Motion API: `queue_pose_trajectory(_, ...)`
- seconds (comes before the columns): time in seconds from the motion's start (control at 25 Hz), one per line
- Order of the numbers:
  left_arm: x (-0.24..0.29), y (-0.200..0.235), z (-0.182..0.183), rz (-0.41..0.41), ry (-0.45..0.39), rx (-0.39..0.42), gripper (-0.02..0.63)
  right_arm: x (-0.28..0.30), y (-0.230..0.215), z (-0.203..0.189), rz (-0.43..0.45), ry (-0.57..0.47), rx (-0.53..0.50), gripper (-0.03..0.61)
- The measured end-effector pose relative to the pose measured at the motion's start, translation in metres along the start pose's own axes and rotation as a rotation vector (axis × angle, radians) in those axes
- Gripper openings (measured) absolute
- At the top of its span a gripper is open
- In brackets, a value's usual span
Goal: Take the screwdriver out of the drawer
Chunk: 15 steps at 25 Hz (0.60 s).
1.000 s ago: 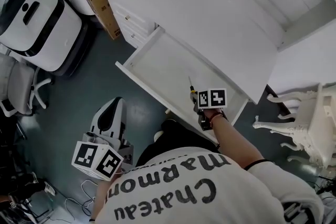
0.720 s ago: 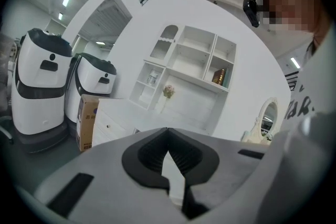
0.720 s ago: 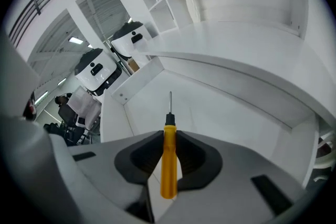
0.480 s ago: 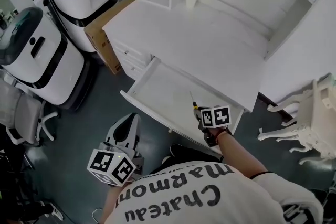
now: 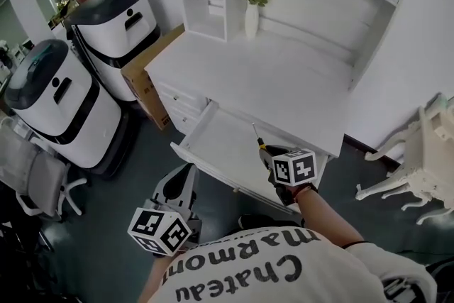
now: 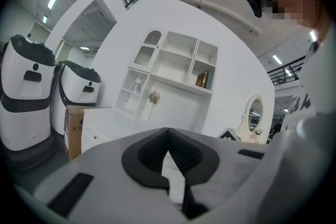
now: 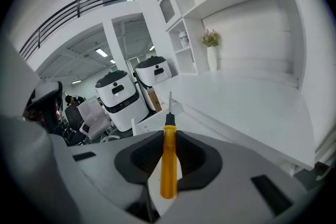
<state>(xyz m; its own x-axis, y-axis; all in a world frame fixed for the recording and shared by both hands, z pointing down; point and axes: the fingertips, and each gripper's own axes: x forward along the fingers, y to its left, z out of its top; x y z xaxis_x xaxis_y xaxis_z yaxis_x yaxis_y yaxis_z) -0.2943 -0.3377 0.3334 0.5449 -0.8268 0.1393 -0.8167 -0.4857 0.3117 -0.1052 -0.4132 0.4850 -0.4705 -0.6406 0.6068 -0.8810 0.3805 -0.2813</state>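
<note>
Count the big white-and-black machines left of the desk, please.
2. One machine stands by the back wall, next to the cardboard box; the other stands nearer the camera, beside the grey chair. Others may be out of view.

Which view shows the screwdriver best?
Right gripper view: the whole screwdriver, yellow handle clamped between the jaws, shaft forward. Head view shows only its thin shaft and handle tip. Left gripper view doesn't show it.

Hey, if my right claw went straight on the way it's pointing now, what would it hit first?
Probably the open drawer. The screwdriver held in the right claw leads, with its tip aimed down at the drawer's corner by the desk. Depth is unclear, so the desk edge could come first.
</note>
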Motion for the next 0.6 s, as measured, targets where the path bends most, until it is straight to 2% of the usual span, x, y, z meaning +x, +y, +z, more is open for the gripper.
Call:
queue_pose_trajectory(0.16, -0.005, -0.008, 0.01, -0.015, -0.031, 0.027, 0.023, -0.022, 0.014, 0.024, 0.029, -0.099, 0.007, 0.084)
queue_pose_trajectory(0.36, -0.01, -0.015, 0.018, -0.022, -0.063, 0.027, 0.023, -0.05, 0.039, 0.052, 0.116, -0.195, 0.062, 0.084)
queue_pose_trajectory(0.6, -0.009, -0.033, 0.025, -0.046, -0.081, 0.043, 0.023, -0.092, 0.063, 0.09, 0.191, -0.332, 0.046, 0.084)
